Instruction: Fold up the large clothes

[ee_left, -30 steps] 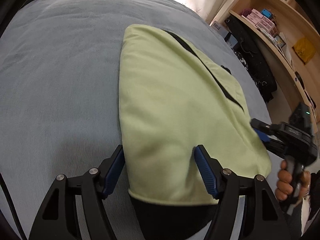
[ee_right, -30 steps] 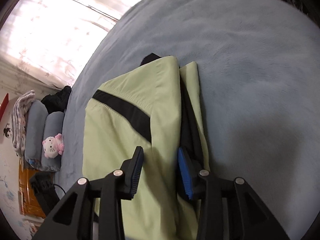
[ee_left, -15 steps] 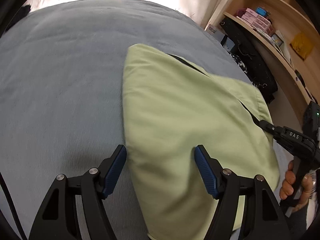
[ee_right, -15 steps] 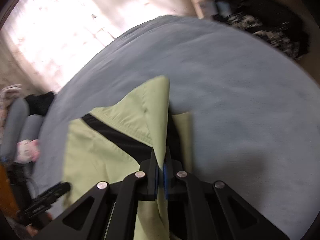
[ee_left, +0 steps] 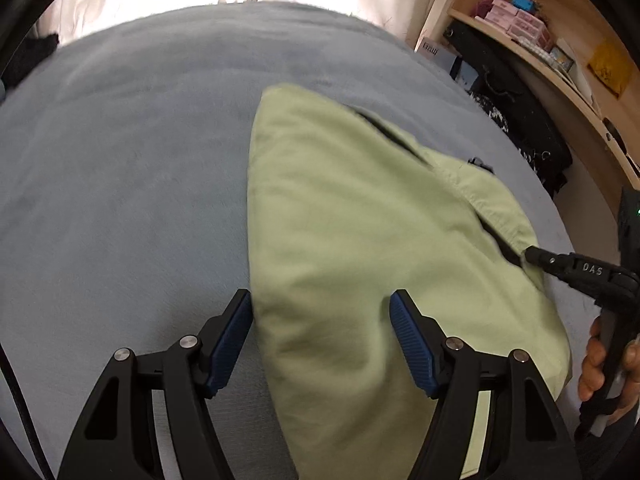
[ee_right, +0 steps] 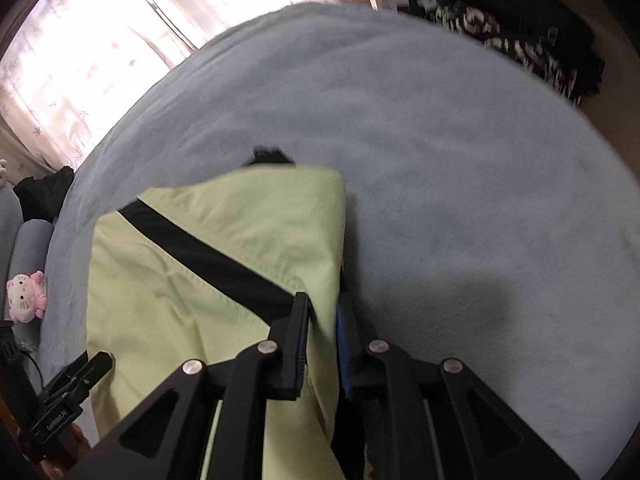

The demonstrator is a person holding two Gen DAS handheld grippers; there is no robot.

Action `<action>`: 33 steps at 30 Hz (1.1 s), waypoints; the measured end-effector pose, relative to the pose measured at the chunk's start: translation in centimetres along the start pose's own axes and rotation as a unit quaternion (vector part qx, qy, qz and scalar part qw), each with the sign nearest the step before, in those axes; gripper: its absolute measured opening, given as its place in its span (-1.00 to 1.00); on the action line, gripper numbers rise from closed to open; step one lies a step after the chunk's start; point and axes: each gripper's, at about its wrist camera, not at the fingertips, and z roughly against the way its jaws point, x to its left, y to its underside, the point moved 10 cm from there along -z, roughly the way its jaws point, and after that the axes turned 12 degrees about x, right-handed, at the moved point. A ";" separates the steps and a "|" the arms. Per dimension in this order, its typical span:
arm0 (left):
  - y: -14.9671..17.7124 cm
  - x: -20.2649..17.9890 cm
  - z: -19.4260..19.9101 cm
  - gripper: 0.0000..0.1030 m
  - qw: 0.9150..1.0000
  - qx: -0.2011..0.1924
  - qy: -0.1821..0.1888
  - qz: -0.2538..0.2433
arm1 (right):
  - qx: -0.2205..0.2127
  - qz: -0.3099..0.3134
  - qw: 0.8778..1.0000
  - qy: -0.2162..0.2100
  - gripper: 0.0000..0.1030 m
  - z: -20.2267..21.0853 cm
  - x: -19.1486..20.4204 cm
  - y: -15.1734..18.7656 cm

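- My right tool (ee_right: 322,344) grips the edge of the pale green, black-striped fabric garment (ee_right: 208,264), its jaws just eased a little apart.
- My left tool (ee_left: 320,340) hangs wide over the garment's lower part.
- The garment lies centre-frame on the grey-blue bed (ee_left: 128,168).

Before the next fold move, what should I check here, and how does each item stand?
1. Left gripper open over the green garment: ok.
2. Right gripper hold: cannot tell; the garment's edge sits between its fingers, which have just been opening.
3. Blue blanket beside the garment free for folding: ok.
4. Black part tucked in: not ok; it pokes out at the far edge.
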 end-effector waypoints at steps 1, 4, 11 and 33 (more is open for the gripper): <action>-0.4 0.0 0.8 0.33 1.000 -0.012 0.003 0.000 | -0.012 0.003 1.000 0.006 -0.74 0.7 0.2 -0.3; -2.3 0.1 3.4 0.33 0.998 -0.052 0.017 0.010 | -0.040 0.014 0.999 -0.012 -0.74 2.6 2.2 -1.6; -7.6 0.2 1.9 -0.49 0.997 -0.048 0.041 0.036 | -0.022 0.066 0.996 -0.062 -0.74 -0.3 9.5 -3.7; -8.5 -1.4 -4.3 -0.73 1.000 -0.002 -0.021 -0.008 | 0.003 0.008 1.000 0.023 -0.95 -3.7 0.5 -5.7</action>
